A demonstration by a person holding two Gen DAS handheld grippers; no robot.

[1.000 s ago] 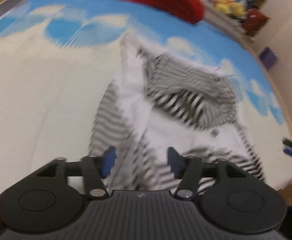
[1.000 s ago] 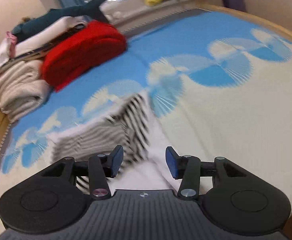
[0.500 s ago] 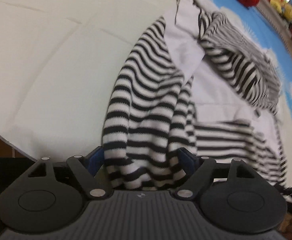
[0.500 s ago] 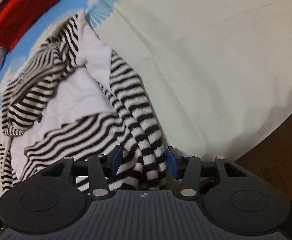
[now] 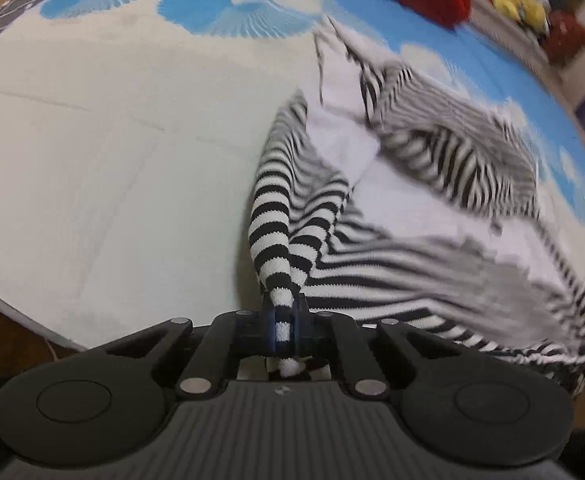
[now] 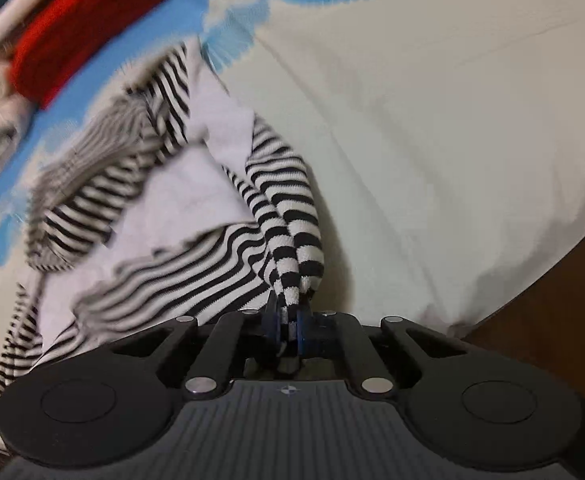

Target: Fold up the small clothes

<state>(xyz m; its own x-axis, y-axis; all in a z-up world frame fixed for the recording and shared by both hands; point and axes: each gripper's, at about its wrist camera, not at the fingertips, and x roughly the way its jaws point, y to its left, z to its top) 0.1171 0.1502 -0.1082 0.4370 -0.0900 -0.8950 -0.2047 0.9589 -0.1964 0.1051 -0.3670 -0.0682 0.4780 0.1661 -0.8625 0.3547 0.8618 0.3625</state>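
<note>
Status change relative to half a second ago: jaws then spread either side of the cloth, now clamped. Left gripper (image 5: 283,322) clenched on a bunched corner of the black-and-white striped knit garment with plain white panel (image 5: 392,216); right gripper (image 6: 288,330) likewise clenched on a bunched striped corner of the same garment. Striped cloth drawn into a taut rope from each pad pair, with motion blur across the body of the garment: judged to mean both grasps secured and a lift or drag under way, i.e. the grasp step complete and the first fold ready to begin.

Location of garment: spread on the cream quilted bed cover with blue fan-shaped print (image 5: 112,152), near the bed edge closest to the grippers; in the left view extending from 6 o'clock toward 1 o'clock, in the right view from 6 o'clock toward 10 o'clock. Long axis: roughly away from the grippers, held end nearest, far end pointing toward the red folded knit item (image 6: 88,24) at 11 o'clock in the right view. Exact far outline not determinable owing to blur.

Next move, as judged: both held corners carried together toward 12 o'clock and laid over the far end
</note>
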